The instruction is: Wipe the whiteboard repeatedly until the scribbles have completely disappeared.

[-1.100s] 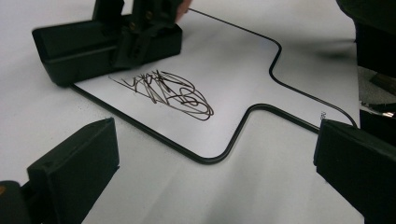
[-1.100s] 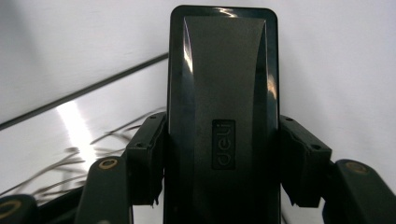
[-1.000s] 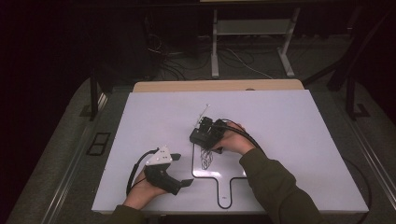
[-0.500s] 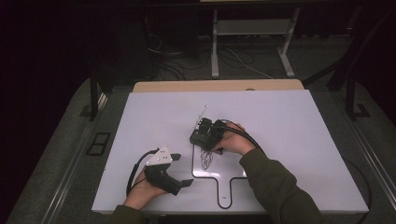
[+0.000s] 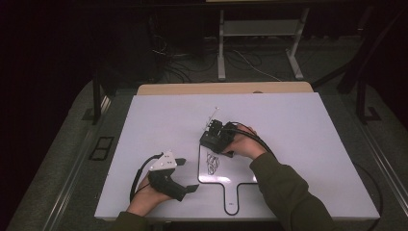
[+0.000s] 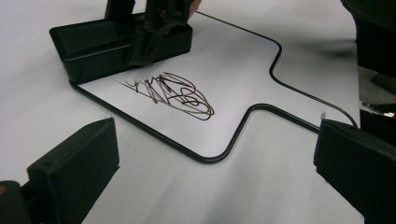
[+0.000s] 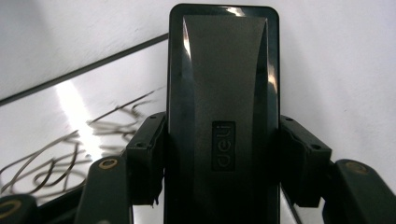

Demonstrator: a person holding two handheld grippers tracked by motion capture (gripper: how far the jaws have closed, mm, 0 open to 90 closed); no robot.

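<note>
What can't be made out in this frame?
- Eraser underside: right gripper view, its own body hides whether it touches the whiteboard.
- Scribble far end: left gripper view, behind the eraser.
- Print on the whiteboard handle: high view, too small.

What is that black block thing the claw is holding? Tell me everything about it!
The black block looks like a whiteboard eraser: long, rectangular, glossy plastic with rounded corners and a small raised logo on top. The right claw clamps it from both long sides. It rests flat on the small whiteboard, at the edge far from the handle, right beside the dark scribble, which is not wiped away.
</note>
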